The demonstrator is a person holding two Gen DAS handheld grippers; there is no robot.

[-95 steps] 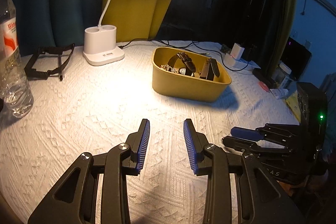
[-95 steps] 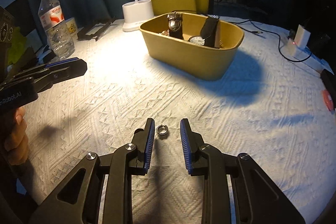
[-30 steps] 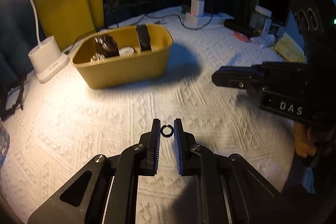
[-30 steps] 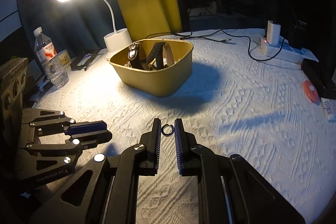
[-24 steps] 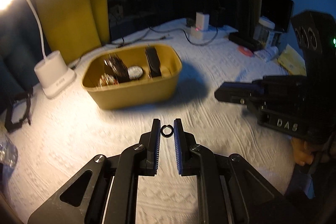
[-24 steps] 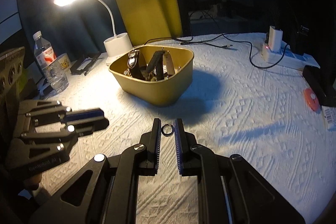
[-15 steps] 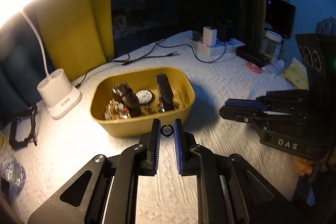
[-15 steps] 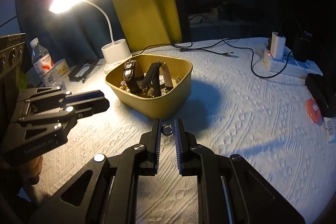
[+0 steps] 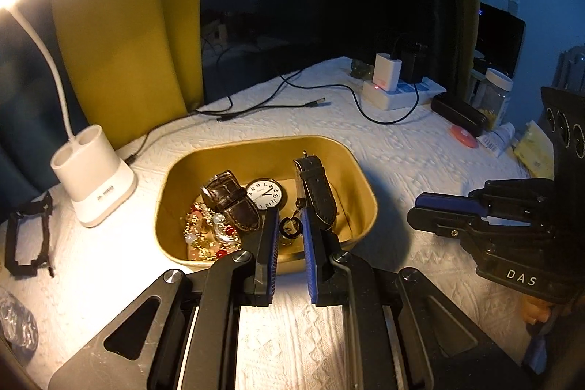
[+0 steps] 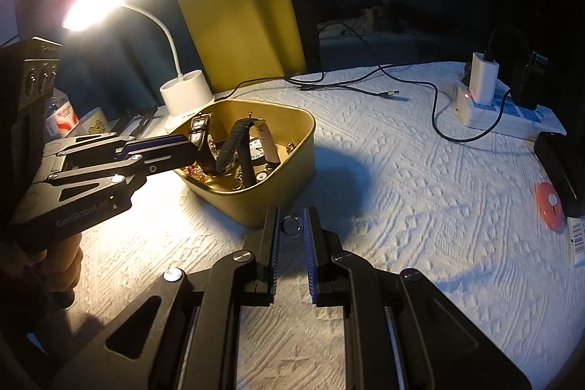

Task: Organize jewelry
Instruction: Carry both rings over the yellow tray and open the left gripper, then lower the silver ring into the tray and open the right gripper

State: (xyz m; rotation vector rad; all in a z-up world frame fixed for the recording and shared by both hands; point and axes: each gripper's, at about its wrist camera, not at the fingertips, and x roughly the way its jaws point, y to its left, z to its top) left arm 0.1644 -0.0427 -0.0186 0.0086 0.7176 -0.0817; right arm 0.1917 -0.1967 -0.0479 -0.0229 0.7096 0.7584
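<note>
A dark ring (image 9: 290, 228) is being held between the blue pads of the left gripper (image 9: 290, 236), whose jaws are closed on it. The ring is being hung over the open yellow tub (image 9: 360, 183), above its near inner edge. Inside the tub, a brown leather watch strap (image 9: 230, 199), a white-faced pocket watch (image 9: 264, 193), a black watch strap (image 9: 316, 189) and a heap of gold and red beaded pieces (image 9: 206, 231) are being lit by the desk lamp (image 9: 93, 180), which is standing on the white quilted cloth (image 9: 395, 148) just left of the tub.

A second, silver-looking ring (image 10: 291, 226) is being clamped in the right gripper (image 10: 291, 233); its jaws are closed on that ring. This ring is being held above the cloth just outside the near wall of the tub (image 10: 252, 203), not over the opening. In the right wrist view the left gripper (image 10: 190, 148) is being seen from the side, its tips reaching over the tub's left rim.

A power strip with a white charger (image 10: 482, 90) and black cables (image 10: 365, 88) are being noted at the far edge of the cloth, well apart from the tub. A plastic water bottle (image 10: 64, 116) is partly hidden behind the left gripper's body.
</note>
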